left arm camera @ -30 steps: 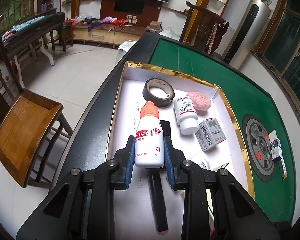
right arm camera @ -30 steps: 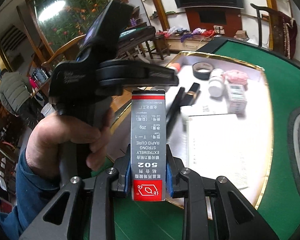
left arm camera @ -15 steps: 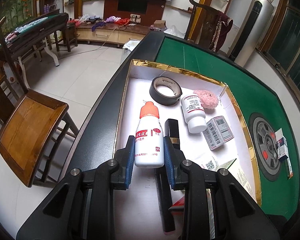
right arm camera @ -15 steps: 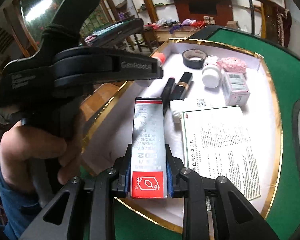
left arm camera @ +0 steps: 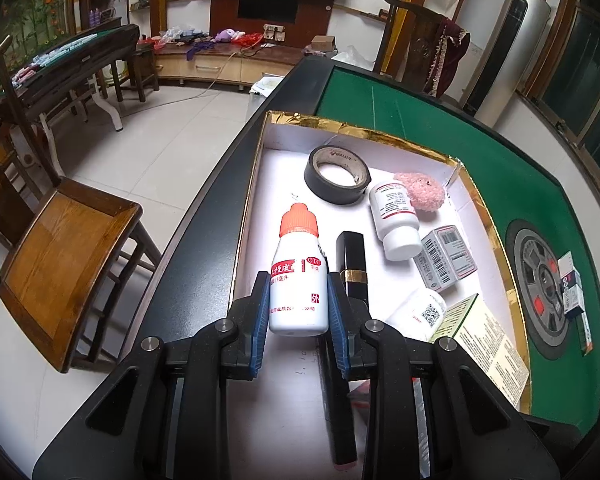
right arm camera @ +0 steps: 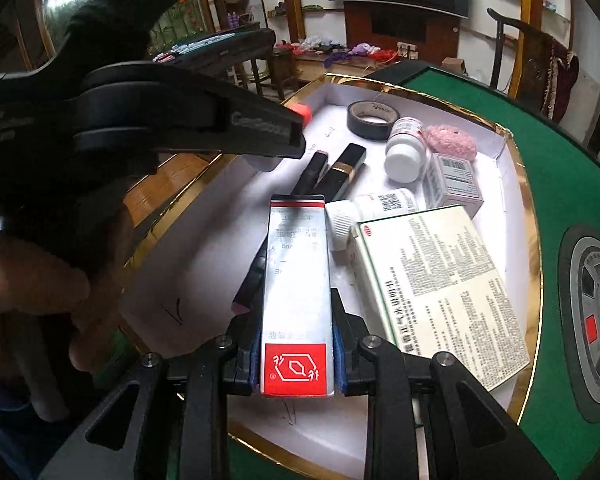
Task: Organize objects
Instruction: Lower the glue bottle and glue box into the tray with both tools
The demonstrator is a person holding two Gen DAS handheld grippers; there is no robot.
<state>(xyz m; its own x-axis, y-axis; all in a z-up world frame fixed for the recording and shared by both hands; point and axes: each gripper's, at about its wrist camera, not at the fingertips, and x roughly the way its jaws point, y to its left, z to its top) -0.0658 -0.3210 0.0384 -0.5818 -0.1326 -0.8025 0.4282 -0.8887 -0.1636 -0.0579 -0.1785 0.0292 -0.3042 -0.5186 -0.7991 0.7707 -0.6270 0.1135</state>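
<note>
My left gripper is shut on a white bottle with an orange cap, held over the left side of the white gold-rimmed box. My right gripper is shut on a long silver and red glue carton, which hangs over the near part of the same box. Inside the box lie a black tape roll, a white pill bottle, a pink fluffy ball, a small grey carton, a black lipstick and a large leaflet-printed box.
The box rests on a green felt game table with a round grey centre panel. A small carton lies beside that panel. A wooden chair stands left of the table. A hand holds the left gripper's handle.
The right gripper has sunk and tipped down toward the box with the glue carton. The left gripper has kept its place with the bottle.
</note>
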